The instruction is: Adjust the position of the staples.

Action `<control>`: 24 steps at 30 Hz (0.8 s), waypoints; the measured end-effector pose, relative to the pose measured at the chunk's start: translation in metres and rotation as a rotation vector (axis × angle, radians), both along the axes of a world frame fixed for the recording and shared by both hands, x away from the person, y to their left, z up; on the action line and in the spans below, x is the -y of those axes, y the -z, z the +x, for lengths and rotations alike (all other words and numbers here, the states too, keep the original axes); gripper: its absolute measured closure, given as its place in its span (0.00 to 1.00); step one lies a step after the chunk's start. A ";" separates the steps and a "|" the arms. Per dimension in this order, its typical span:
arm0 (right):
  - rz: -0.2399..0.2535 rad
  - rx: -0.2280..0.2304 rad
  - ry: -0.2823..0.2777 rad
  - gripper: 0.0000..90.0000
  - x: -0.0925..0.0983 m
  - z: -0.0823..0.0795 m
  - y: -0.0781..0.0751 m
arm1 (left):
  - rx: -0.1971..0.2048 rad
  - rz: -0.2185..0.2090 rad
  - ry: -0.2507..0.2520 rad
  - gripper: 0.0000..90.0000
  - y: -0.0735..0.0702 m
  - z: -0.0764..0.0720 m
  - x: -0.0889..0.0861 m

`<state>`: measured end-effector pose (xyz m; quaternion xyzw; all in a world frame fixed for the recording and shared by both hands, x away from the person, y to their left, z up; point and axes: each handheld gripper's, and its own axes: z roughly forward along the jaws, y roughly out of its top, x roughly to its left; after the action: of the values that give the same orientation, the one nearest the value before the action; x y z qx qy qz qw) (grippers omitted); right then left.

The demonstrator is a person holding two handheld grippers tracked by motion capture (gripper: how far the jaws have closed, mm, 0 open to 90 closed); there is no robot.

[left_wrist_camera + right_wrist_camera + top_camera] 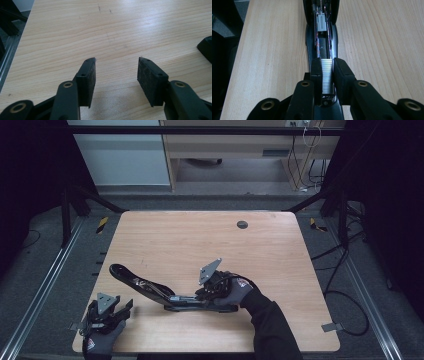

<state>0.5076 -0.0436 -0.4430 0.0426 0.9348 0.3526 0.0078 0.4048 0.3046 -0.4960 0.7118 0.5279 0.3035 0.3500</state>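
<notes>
while the right gripper (327, 72) pinches a staple strip (327, 75) over the open stapler (150, 290) on the table (280, 270), loading seems underway; next, seat it squarely. left gripper (116, 75) waits open, empty.

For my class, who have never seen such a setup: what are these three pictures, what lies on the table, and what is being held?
A person in gloves holds a two-jaw gripper in each hand. The high view looks down on a wooden table. On it lies an opened black stapler. The other two views come from cameras riding on the grippers. The left gripper rests near the table's front corner, jaws open over bare wood. The right gripper pinches a silver strip of staples over the stapler's open channel.
</notes>
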 end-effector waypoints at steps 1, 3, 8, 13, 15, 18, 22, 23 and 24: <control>0.000 0.000 0.000 0.87 0.000 0.000 0.000 | 0.000 0.000 0.000 0.54 0.000 0.000 0.000; 0.001 -0.002 -0.001 0.87 0.000 0.000 0.000 | 0.000 0.000 0.000 0.54 0.000 0.000 0.000; -0.008 -0.003 0.004 0.87 0.000 0.000 -0.001 | 0.000 0.000 0.000 0.54 0.000 0.000 0.000; -0.012 0.004 0.005 0.87 0.001 -0.001 -0.001 | 0.000 0.000 0.000 0.54 0.000 0.000 0.000; -0.013 0.003 0.007 0.87 0.001 -0.001 -0.001 | -0.001 0.000 0.000 0.54 0.000 0.000 0.000; -0.011 0.003 0.000 0.87 0.001 -0.001 -0.001 | -0.001 0.000 0.001 0.54 0.000 0.000 0.000; -0.007 0.011 -0.017 0.87 0.000 0.000 0.000 | -0.001 0.000 0.000 0.54 0.000 0.000 0.000; -0.007 0.009 -0.015 0.87 0.000 -0.001 0.000 | -0.001 0.000 0.000 0.54 0.000 0.000 0.000; -0.014 0.014 -0.024 0.87 -0.001 -0.001 0.001 | -0.001 0.001 0.000 0.54 0.000 0.000 0.000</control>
<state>0.5071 -0.0423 -0.4444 0.0290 0.9375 0.3465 0.0106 0.4049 0.3046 -0.4961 0.7123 0.5278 0.3033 0.3494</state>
